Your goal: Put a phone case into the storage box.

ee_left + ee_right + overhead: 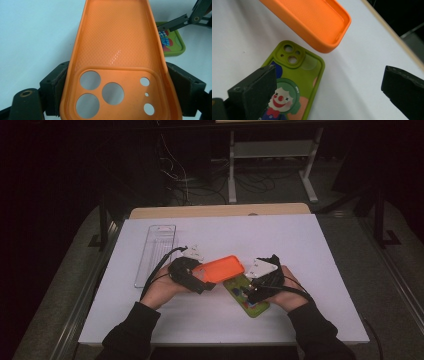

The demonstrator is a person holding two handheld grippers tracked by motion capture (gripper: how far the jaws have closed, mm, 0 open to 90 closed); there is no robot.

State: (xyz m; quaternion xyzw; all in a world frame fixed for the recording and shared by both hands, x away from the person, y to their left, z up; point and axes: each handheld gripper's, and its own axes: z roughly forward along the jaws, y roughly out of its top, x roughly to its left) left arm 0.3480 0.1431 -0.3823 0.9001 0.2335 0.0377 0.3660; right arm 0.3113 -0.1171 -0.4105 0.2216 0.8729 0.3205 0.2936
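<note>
- The left gripper [202,281] is clamped on the orange case [220,268]. Its two pads press the long sides at the camera-hole end, which shows plainly in the left gripper view.
- The orange case [117,45] is held inside-up. Its far end reaches away from the left hand [162,287] toward the middle of the table [310,270].
- From the right gripper view, that far end [317,22] looks raised off the table, with a shadow under it, though the light is dim and I would not swear to it.
- The green case [248,296] lies flat on the table just beside the orange one. It shows a clown picture and its camera bump faces up [292,82].
- In the high view the orange case's edge seems to overlap the green case's near corner; I cannot tell whether they touch.
- The right gripper [256,289] hangs over the green case with its jaws spread wide. One jaw is above the clown picture and the other is over bare table, and neither pad presses on anything.
- The right hand [287,292] rests low by the table's near edge.
- A clear tray [156,254] lies at the far left of the table, well apart from both cases.
</note>
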